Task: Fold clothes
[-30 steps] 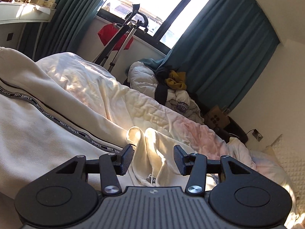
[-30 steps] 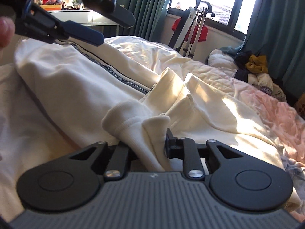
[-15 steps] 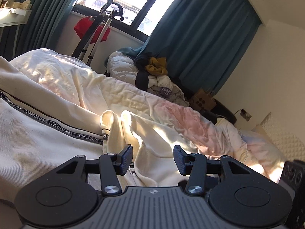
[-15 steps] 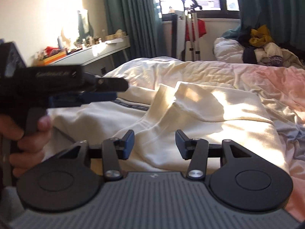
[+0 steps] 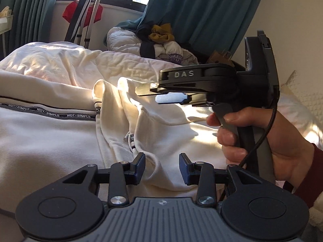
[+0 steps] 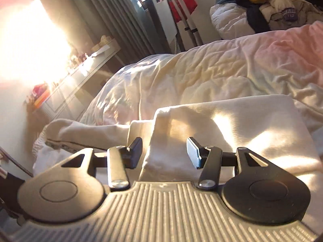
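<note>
A cream sweatshirt with a black "NOT-SIMPLE" tape stripe lies spread on the bed, its folded parts bunched in the middle. My left gripper hovers open just above its hem, nothing between the fingers. In the left wrist view the right gripper is held by a hand over the garment, seen side-on. In the right wrist view my right gripper stands open over a folded cream panel, holding nothing.
The bed carries a rumpled white and pink duvet. Beyond it are a clothes pile, a folded rack with red cloth, teal curtains and a window. A white desk stands at the left wall in strong glare.
The right gripper let go of the sweatshirt fold, opened, then swung across in front of the left camera. The left gripper stayed open and turned rightwards over the garment.
</note>
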